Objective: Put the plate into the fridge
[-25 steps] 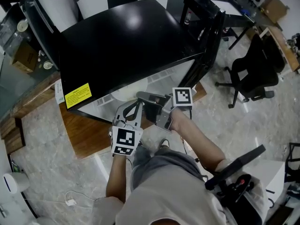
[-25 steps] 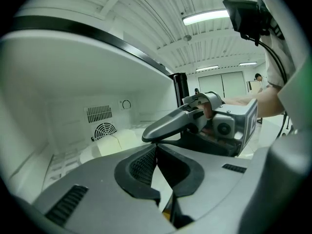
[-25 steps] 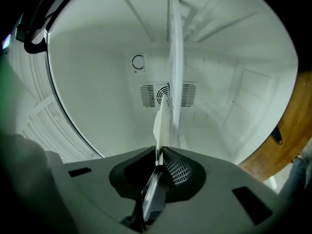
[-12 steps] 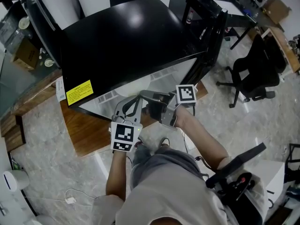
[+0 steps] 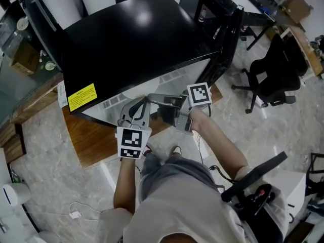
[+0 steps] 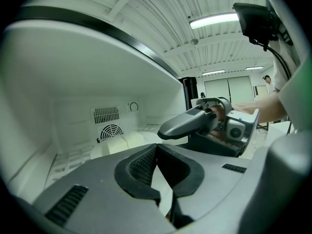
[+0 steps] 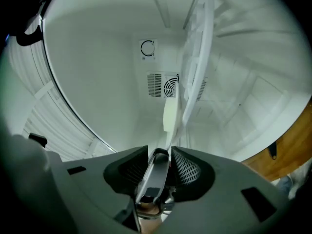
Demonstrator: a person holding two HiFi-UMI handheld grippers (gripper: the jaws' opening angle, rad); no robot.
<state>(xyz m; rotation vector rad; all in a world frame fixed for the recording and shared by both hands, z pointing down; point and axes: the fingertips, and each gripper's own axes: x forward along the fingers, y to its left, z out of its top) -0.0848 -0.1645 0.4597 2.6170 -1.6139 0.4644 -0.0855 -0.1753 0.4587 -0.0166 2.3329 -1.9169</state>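
The white plate (image 6: 97,152) lies on the fridge's white floor with a pale block (image 6: 122,141) on it. In the right gripper view, which is rolled sideways, the plate (image 7: 195,67) shows on edge, its near rim just past the jaw tips. My right gripper (image 7: 160,152) is opening and its pads do not press on the plate. A grey glossy part I cannot identify shows in the gap. My left gripper (image 6: 156,147) is shut and holds nothing. Both the left gripper (image 5: 143,101) and the right gripper (image 5: 151,97) are at the fridge's mouth.
The fridge has a black top (image 5: 131,39), and its door (image 5: 228,29) stands open to the right. It stands on a wooden platform (image 5: 96,135) on a stone floor. A vent grille (image 6: 111,130) sits in the back wall. An office chair (image 5: 276,75) is off to the right.
Both grippers stay at the fridge's mouth. They sit slightly higher in the head view, and the left one has shifted a little to the left.
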